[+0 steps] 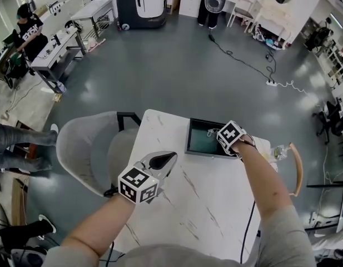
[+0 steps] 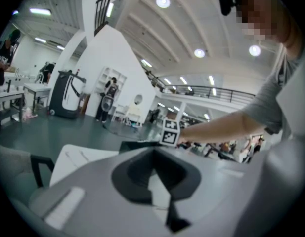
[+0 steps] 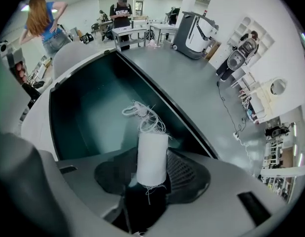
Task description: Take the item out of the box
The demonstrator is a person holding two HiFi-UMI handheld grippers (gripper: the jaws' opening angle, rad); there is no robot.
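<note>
A dark box (image 1: 189, 141) with a teal inside stands at the far side of the white table (image 1: 199, 199). My right gripper (image 1: 220, 133) reaches straight down into it. In the right gripper view a white spool of thread (image 3: 152, 157), with a loose tuft of thread at its far end, stands upright between the jaws of the right gripper (image 3: 152, 176), over the box floor (image 3: 88, 112). Both pads lie against the spool. My left gripper (image 1: 163, 161) rests over the table's near left part, shut and holding nothing; in its own view the left gripper (image 2: 157, 174) points toward the box (image 2: 137, 144).
A grey padded chair (image 1: 85, 149) stands at the table's left side. A clear bottle (image 1: 279, 151) lies at the table's far right corner, beside a wooden chair back (image 1: 297, 168). A black cable (image 1: 249, 227) hangs at the table's right edge. People and benches are far off.
</note>
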